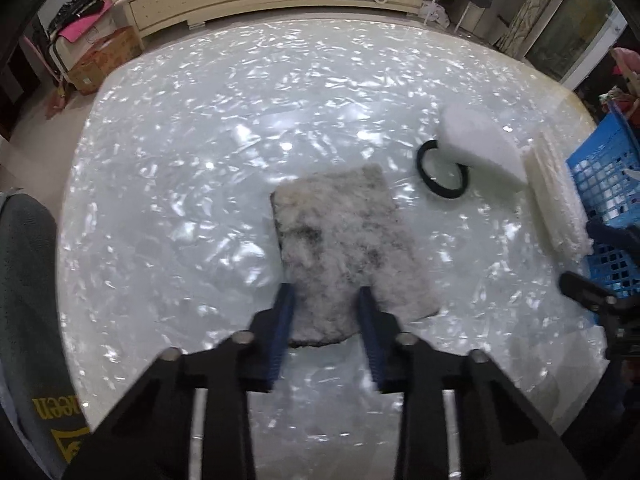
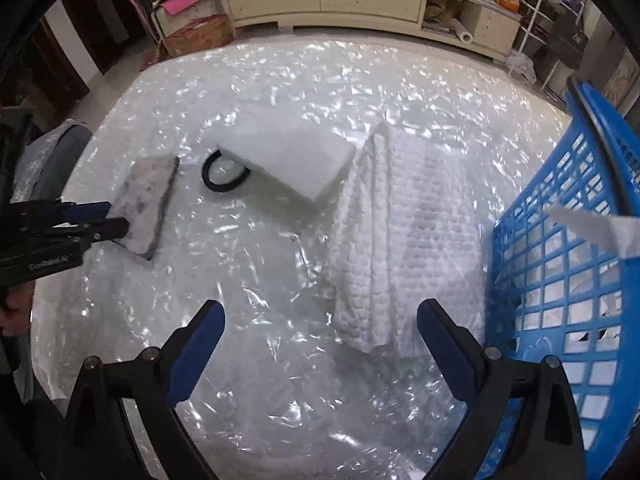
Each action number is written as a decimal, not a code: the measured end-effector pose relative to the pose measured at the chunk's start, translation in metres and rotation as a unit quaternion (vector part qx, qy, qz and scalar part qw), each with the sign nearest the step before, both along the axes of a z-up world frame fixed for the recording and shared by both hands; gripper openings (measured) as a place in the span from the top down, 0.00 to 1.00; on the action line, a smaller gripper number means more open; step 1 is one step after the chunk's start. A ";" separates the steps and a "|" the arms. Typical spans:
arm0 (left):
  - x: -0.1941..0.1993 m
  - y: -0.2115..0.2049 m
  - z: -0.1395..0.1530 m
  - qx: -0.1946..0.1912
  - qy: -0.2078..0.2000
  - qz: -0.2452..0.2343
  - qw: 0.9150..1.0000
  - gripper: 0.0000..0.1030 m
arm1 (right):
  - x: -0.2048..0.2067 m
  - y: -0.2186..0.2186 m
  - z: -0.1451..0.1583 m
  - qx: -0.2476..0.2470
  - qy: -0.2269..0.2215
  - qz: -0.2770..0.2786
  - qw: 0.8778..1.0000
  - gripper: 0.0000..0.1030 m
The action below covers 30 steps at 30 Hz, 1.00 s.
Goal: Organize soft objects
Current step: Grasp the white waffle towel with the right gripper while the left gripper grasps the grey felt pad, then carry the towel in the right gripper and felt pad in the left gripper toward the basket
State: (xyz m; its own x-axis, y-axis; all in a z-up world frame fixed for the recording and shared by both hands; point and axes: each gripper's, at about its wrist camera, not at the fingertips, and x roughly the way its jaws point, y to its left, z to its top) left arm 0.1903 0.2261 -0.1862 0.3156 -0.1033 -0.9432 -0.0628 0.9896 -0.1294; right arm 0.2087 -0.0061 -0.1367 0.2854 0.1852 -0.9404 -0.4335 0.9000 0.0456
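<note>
- Left gripper (image 1: 326, 300): jaws drawn narrow and clamped on the near end of the grey fluffy pad (image 1: 348, 248). Blue pads press both sides of it.
- The right wrist view confirms the grip from the side: the left gripper (image 2: 116, 220) holds the grey fluffy pad (image 2: 148, 200) by one end, and the pad is tilted, its far end raised off the table (image 2: 280, 360).
- Right gripper (image 2: 320, 320): jaws spread wide, nothing between them, hanging above the plastic-covered table just beside the near end of the white textured towel (image 2: 400, 240).
- White textured towel lies on the table, touching the blue basket (image 2: 560, 280) on its right side.
- White foam block (image 2: 288, 160) rests beyond the towel; a black ring (image 2: 208, 184) lies partly under its left corner.
- Right view alone shows the basket's contents: white soft items visible through the mesh, and a white strip (image 2: 600, 232) over the rim.
- Left view alone shows the fluffy pad's top face, mottled grey and white, and a grey garment with yellow lettering (image 1: 48, 400) at the left edge.
- Left view shows the foam block (image 1: 480, 144), the ring (image 1: 442, 168), the towel (image 1: 556, 196) edge-on and the basket (image 1: 600, 184) at far right.
</note>
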 end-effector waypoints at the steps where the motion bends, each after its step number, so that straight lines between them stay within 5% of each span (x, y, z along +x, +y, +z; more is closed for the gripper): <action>1: -0.002 0.001 0.001 -0.005 0.000 0.000 1.000 0.83 | 0.001 0.000 -0.002 -0.004 0.001 -0.002 1.000 0.06; 9: -0.010 -0.007 0.003 -0.032 -0.006 -0.006 0.999 0.90 | 0.013 0.003 -0.011 -0.027 -0.004 -0.018 0.999 0.13; 14: -0.017 -0.016 0.019 -0.029 -0.027 -0.021 0.999 0.90 | 0.022 -0.001 -0.016 -0.043 -0.013 -0.030 0.999 0.48; 18: -0.021 -0.021 0.032 -0.032 -0.043 -0.031 0.998 0.90 | 0.019 0.001 -0.021 -0.082 -0.037 -0.016 0.996 0.62; 22: -0.023 -0.027 0.039 -0.033 -0.049 -0.038 0.998 0.90 | 0.015 -0.003 -0.021 -0.096 -0.055 -0.013 0.994 0.85; 30: -0.044 -0.033 0.059 -0.036 -0.060 -0.036 0.997 0.90 | -0.010 -0.010 0.002 -0.056 -0.064 -0.006 0.996 0.89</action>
State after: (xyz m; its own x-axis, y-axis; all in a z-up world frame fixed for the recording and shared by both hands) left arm 0.1464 0.1931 -0.1271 0.4153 -0.1970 -0.8881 0.0294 0.9787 -0.2033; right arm 0.1989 -0.0166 -0.1350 0.4058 0.0764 -0.9108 -0.4183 0.9015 -0.1107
